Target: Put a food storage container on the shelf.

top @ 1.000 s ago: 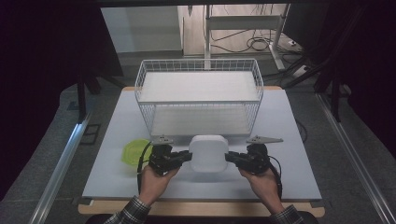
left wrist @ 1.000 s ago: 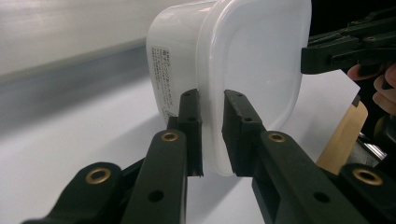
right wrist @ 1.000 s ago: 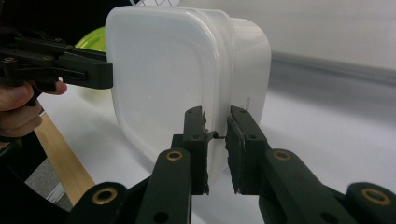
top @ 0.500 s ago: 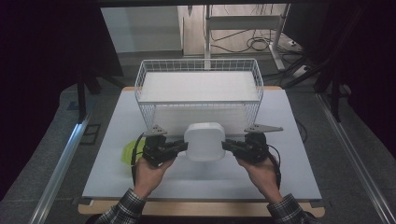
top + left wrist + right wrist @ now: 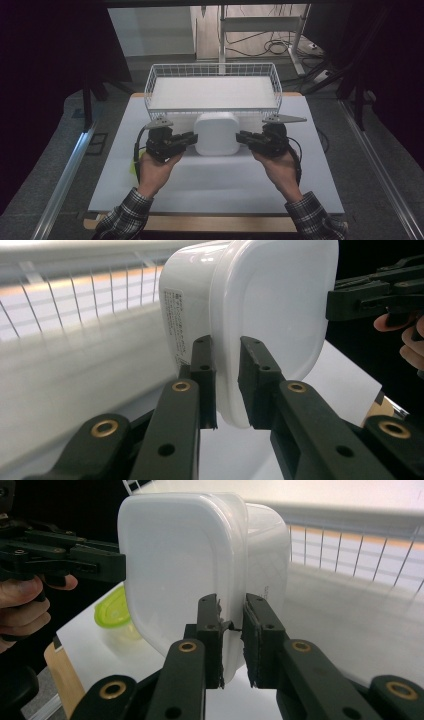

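White lidded container (image 5: 216, 133) held off the table by both grippers, just in front of the wire basket (image 5: 212, 90).

The left gripper (image 5: 189, 140) pinches the container's rim on one side, the right gripper (image 5: 243, 138) on the other, jaws narrow on the lip. The basket's near wall stands close behind it. A green-lidded tub (image 5: 112, 612) sits on the white table (image 5: 220, 185), by the left hand (image 5: 156, 167). A printed label (image 5: 179, 322) on the container's side is too small to read.
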Tool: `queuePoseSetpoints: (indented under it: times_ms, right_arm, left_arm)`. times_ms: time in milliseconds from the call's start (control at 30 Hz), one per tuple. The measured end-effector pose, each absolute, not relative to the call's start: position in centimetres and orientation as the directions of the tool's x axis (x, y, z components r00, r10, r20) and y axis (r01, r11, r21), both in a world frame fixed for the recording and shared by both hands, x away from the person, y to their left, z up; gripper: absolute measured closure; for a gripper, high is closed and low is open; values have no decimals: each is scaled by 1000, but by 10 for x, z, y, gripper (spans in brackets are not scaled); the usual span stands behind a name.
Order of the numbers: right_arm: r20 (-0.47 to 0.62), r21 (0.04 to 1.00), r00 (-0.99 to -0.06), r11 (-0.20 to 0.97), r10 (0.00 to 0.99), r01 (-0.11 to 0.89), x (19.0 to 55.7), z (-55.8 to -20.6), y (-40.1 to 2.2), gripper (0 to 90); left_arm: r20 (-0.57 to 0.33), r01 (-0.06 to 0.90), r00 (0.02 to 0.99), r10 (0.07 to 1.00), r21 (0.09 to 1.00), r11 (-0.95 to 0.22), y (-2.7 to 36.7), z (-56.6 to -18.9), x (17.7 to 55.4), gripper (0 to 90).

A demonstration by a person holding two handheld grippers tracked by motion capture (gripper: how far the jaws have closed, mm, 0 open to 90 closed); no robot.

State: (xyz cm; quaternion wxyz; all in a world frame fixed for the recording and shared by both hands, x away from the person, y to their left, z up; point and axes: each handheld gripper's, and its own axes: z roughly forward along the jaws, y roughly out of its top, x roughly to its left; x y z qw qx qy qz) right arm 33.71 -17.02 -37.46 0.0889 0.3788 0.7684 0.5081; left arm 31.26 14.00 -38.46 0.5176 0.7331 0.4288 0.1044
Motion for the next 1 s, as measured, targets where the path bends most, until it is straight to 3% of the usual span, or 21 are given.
queuePoseSetpoints:
  times_ms: [733,1000]
  right_arm:
    - [251,885,-707,140,661,445,373,-310,-159,785]
    - [284,876,-696,116,660,467,390,-305,-159,782]
  left_arm:
    - [-271,467,614,741,882,-64,153,-318,345,783]
    - [-280,467,609,743,883,-50,153,-310,361,784]
